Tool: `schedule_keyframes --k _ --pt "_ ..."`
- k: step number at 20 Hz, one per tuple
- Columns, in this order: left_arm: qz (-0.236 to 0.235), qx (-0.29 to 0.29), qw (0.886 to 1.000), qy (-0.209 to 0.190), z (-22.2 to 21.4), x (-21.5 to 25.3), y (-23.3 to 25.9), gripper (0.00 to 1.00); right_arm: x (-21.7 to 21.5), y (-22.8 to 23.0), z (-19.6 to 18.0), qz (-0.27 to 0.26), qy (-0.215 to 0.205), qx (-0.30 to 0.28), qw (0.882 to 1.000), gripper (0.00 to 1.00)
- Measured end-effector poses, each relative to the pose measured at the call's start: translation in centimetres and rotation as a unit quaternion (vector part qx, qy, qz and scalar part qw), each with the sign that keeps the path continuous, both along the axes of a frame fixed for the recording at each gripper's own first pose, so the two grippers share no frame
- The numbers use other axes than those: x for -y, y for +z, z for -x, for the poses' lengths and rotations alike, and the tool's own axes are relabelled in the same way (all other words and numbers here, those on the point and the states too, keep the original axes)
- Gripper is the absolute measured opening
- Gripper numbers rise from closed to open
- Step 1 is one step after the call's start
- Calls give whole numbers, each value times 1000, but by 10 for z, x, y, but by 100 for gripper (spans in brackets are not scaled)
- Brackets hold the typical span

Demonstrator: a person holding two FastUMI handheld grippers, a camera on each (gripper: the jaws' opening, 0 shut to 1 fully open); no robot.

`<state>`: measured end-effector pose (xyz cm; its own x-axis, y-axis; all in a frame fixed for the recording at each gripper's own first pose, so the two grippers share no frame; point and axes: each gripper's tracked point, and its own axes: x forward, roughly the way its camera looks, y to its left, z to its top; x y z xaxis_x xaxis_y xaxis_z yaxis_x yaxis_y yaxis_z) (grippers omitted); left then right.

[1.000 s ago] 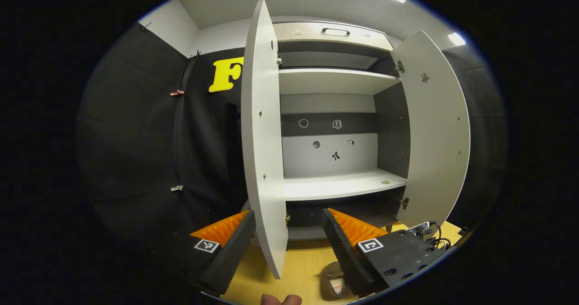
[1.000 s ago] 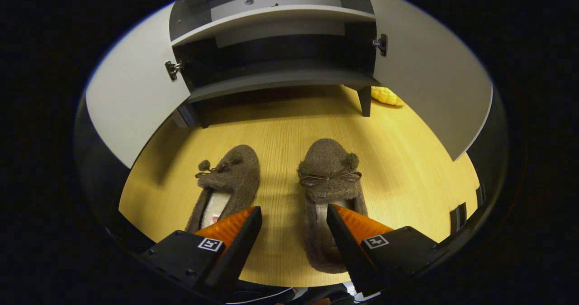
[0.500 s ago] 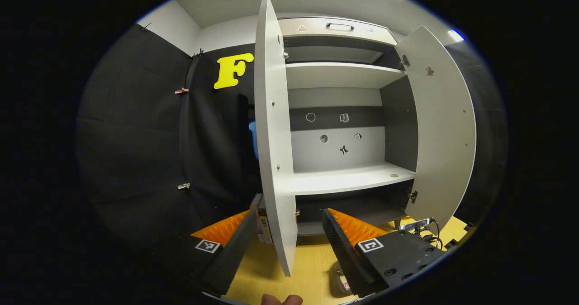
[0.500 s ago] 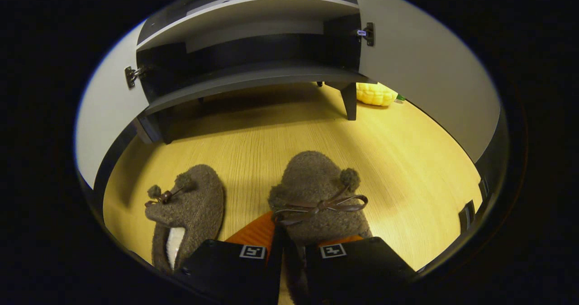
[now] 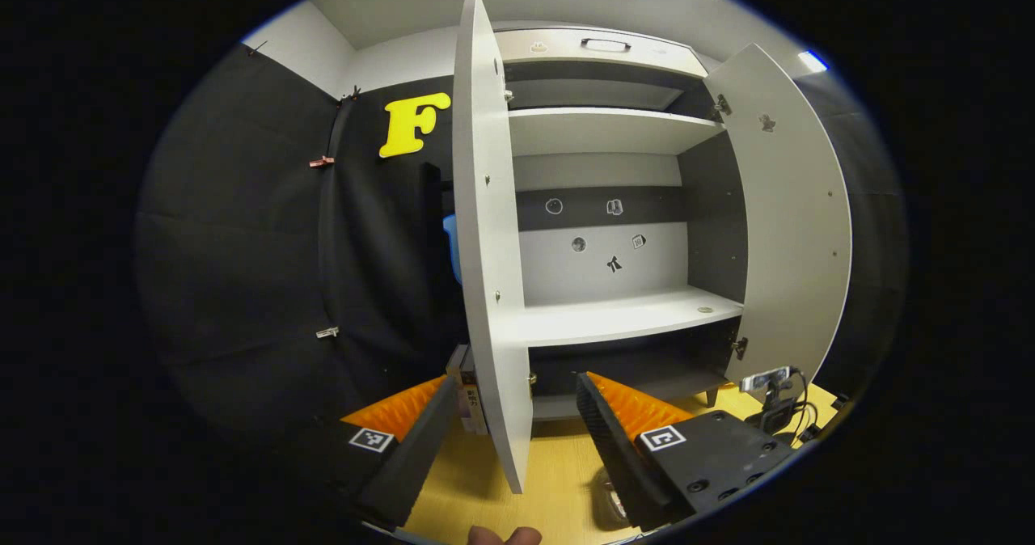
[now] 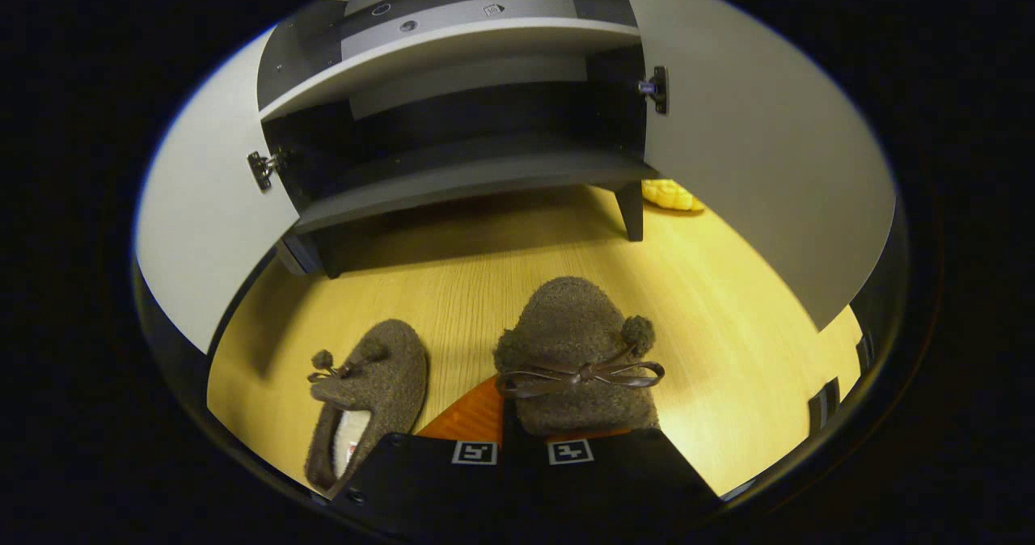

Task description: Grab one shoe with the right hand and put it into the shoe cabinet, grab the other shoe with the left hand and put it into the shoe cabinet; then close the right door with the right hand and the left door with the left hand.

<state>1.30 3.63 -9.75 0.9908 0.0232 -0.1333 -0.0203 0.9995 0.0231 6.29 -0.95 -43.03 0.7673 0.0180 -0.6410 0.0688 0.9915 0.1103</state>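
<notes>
The right hand-held gripper (image 6: 517, 440) pinches the brown shoe (image 6: 576, 351) by its heel, above the floor. Carry it level toward the open cabinet (image 6: 469, 181) at twelve o'clock, clearing both doors. The left hand-held gripper (image 5: 513, 424) waits spread.

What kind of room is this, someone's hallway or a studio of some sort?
Probably a studio booth dressed as a hallway: black cloth hangs as a wall behind an open shoe cabinet, and fuzzy slippers sit on a wooden floor, with a cable and plug strip nearby.
</notes>
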Motion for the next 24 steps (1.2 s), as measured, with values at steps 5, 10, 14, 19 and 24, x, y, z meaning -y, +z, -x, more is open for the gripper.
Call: schedule_keyframes --k 5,10,14,19,24 --pt "-4 -5 1000 -16 -6 7 -3 94 6 93 -10 7 16 32 999 8" --pt "10 -7 999 -30 -6 15 -5 94 2 180 -27 3 20 54 998 8" --pt "13 -6 999 -41 -8 22 -3 94 -13 240 -59 -22 38 68 997 8" --pt "26 -6 998 -48 -11 33 -2 94 -19 289 -124 -7 62 92 994 8" --pt "31 -5 999 -42 -11 36 0 94 -27 314 -197 -17 69 98 993 8"
